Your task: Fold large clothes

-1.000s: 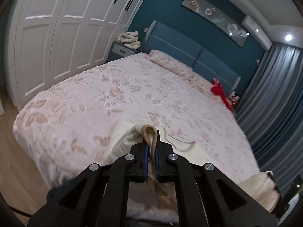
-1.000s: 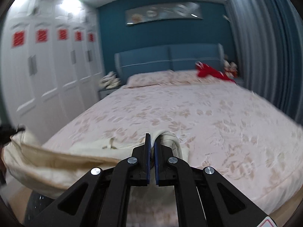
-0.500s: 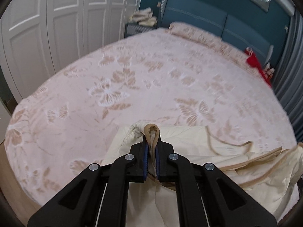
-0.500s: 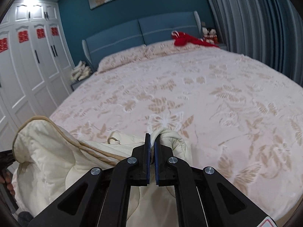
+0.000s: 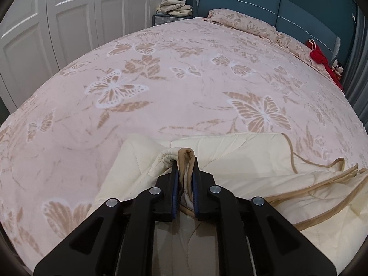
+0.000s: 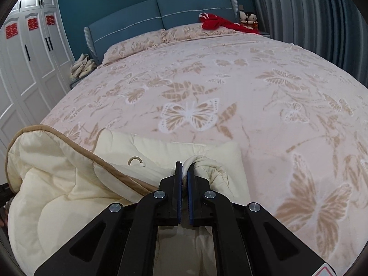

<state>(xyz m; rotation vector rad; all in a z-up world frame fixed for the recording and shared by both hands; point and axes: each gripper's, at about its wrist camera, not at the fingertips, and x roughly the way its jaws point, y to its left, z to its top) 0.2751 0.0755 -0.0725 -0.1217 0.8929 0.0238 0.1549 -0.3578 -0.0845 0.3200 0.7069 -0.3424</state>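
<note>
A cream quilted garment (image 5: 241,158) with tan trim lies partly on the near end of the pink butterfly bedspread (image 5: 179,87). My left gripper (image 5: 186,168) is shut on a bunched tan-trimmed edge of it. My right gripper (image 6: 184,170) is shut on another cream edge of the garment (image 6: 69,184), which sags in a loose fold between the two grippers. A small tan hanging loop (image 6: 135,160) shows on the fabric in the right wrist view. The lower part of the garment is hidden under the grippers.
Pillows (image 6: 147,42) and a blue headboard (image 6: 161,11) are at the far end of the bed. A red cloth (image 6: 216,23) and two dolls (image 6: 248,18) lie at the far right. White wardrobes (image 5: 46,30) stand left, with folded cloths on a nightstand (image 5: 176,7). Grey curtains (image 6: 310,23) hang right.
Both grippers have moved forward and down over the bed with the garment. More of the garment now lies on the bedspread.
</note>
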